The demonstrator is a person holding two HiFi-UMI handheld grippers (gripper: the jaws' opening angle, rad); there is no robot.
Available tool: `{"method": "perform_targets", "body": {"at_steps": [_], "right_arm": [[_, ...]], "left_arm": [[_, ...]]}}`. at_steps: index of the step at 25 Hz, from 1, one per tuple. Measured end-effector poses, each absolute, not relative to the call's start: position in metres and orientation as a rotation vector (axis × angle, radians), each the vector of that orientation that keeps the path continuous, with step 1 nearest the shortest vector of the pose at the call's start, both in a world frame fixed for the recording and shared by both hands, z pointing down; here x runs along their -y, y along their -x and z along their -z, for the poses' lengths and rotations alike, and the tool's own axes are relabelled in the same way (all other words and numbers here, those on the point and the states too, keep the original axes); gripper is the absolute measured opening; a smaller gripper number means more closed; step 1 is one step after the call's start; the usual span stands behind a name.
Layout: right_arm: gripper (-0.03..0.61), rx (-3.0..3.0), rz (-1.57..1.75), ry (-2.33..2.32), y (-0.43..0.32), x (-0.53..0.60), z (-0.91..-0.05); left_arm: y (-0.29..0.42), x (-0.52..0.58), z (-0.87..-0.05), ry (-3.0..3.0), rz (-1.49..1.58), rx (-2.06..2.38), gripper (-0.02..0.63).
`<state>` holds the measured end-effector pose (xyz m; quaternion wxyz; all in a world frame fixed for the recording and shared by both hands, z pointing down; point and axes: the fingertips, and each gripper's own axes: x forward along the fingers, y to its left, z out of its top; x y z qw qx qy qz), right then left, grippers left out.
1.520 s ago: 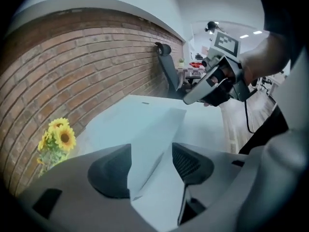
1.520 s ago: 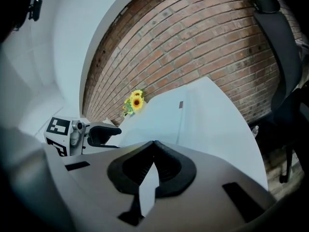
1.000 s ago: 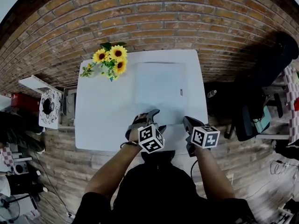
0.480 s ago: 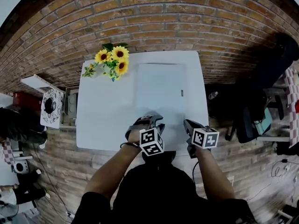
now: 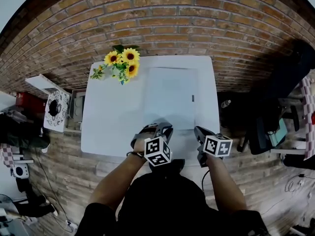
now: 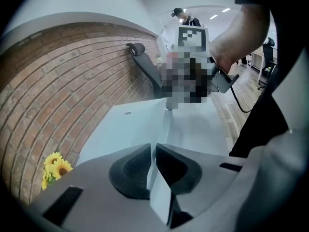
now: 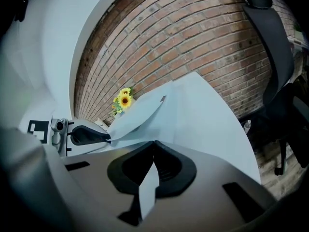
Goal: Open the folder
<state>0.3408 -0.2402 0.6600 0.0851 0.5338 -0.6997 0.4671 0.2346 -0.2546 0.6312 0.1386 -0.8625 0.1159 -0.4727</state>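
A pale blue folder (image 5: 170, 96) lies flat on the white table (image 5: 106, 122), its near edge toward me. My left gripper (image 5: 165, 128) sits at that edge's left part. In the left gripper view its jaws (image 6: 153, 151) are closing, with a thin sheet of the folder's cover (image 6: 157, 192) pinched between the pads. My right gripper (image 5: 198, 131) is at the near right corner, shut (image 7: 154, 149) on a thin sheet of the folder (image 7: 147, 185). In the right gripper view the cover (image 7: 140, 111) rises slightly off the folder from the left gripper (image 7: 91, 135).
A bunch of sunflowers (image 5: 120, 63) lies at the table's far left corner. A brick wall runs behind the table. A black office chair (image 5: 268, 117) stands to the right, and a white stand (image 5: 54, 111) to the left. The person's arms reach in from the near edge.
The left gripper's jaws went from wide open to nearly together on the folder's near edge. Both hands stayed in place.
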Motion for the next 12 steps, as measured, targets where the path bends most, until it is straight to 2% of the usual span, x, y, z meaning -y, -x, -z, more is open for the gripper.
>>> {"method": "perform_targets", "body": {"at_steps": [12], "right_arm": [[0.029, 2.123, -1.352, -1.498, -0.324, 0.24, -0.663]], "left_arm": [[-0.214, 0.263, -0.618, 2.681, 1.29, -0.589, 0.04]]}}
